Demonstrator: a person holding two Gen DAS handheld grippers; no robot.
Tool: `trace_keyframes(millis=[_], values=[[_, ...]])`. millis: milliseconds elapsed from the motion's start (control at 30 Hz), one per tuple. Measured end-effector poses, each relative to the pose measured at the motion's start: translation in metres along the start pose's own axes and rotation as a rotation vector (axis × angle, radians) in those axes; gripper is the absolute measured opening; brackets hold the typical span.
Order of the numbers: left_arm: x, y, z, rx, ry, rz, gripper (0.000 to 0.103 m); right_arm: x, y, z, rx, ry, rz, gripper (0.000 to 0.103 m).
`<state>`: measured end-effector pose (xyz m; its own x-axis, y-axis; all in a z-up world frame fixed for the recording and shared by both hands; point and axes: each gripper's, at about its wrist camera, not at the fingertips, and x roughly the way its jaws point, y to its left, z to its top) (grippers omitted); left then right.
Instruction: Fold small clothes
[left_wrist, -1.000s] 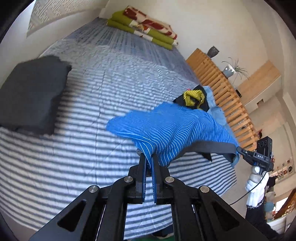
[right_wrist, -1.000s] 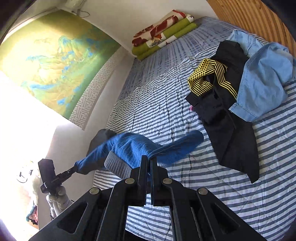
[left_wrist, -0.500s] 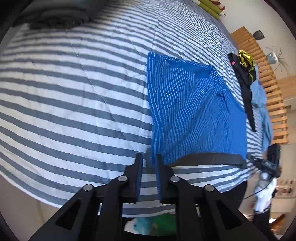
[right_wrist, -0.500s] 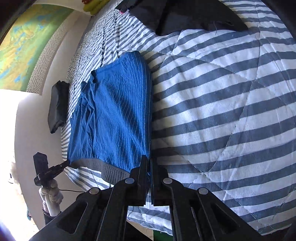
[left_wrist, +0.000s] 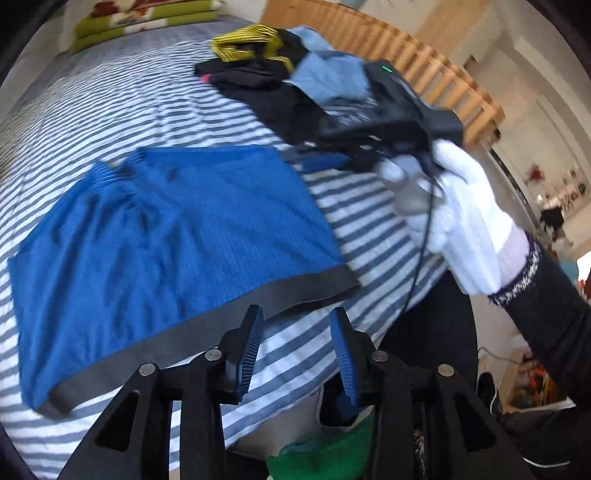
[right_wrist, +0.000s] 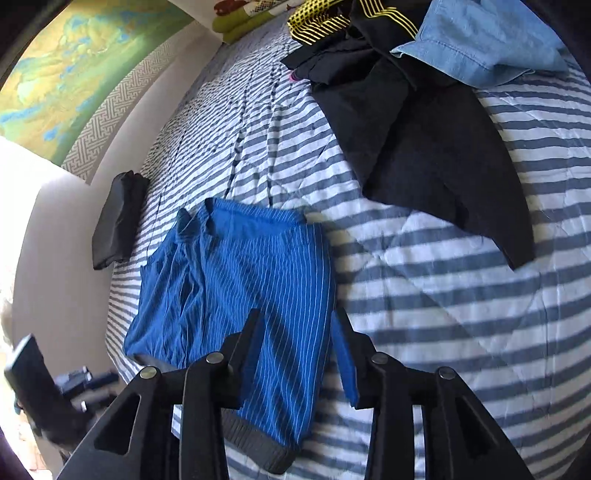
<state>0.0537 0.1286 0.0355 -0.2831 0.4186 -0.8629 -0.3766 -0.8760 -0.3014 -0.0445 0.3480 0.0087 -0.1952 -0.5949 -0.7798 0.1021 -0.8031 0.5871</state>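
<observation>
Blue pin-striped shorts (left_wrist: 177, 229) lie flat on the striped bed (left_wrist: 129, 110), their grey waistband (left_wrist: 207, 332) towards me. My left gripper (left_wrist: 296, 314) hovers just short of the waistband. Its jaws are opening and only bedsheet shows between them. In the right wrist view my right gripper (right_wrist: 295, 325) hangs over the right side of the shorts (right_wrist: 240, 288). Its jaws are opening too; the cloth lies below them, not pinched. A white-gloved hand (left_wrist: 469, 221) holds the right gripper, blurred, at the shorts' far right corner.
A black garment with yellow stripes (right_wrist: 413, 122) and a light blue denim piece (right_wrist: 480, 40) are heaped at the far right. A folded dark cloth (right_wrist: 118, 221) sits by the left wall. Wooden slats (left_wrist: 424, 74) border the bed, and folded blankets (left_wrist: 140, 18) lie at its far end.
Both grippers carried the shorts down from the air onto the bed, then opened and let go. The left gripper swung along the waistband towards the right-hand gripper.
</observation>
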Motion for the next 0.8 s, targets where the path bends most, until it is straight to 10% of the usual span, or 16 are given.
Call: trace_keyframes(millis=[400,700,800], values=[[0.102,-0.068,0.015,0.145,0.149,0.110,0.053,0.031,-0.026,0.029,0.099,0.048,0.102,0.034],[0.100,-0.073,0.017,0.135,0.132,0.096,0.004,0.031,-0.022,0.034,0.035,0.004,0.063,0.031],[0.079,-0.066,0.022,0.042,0.082,-0.006,0.004,0.035,-0.021,0.037,0.061,0.008,0.076,0.004]])
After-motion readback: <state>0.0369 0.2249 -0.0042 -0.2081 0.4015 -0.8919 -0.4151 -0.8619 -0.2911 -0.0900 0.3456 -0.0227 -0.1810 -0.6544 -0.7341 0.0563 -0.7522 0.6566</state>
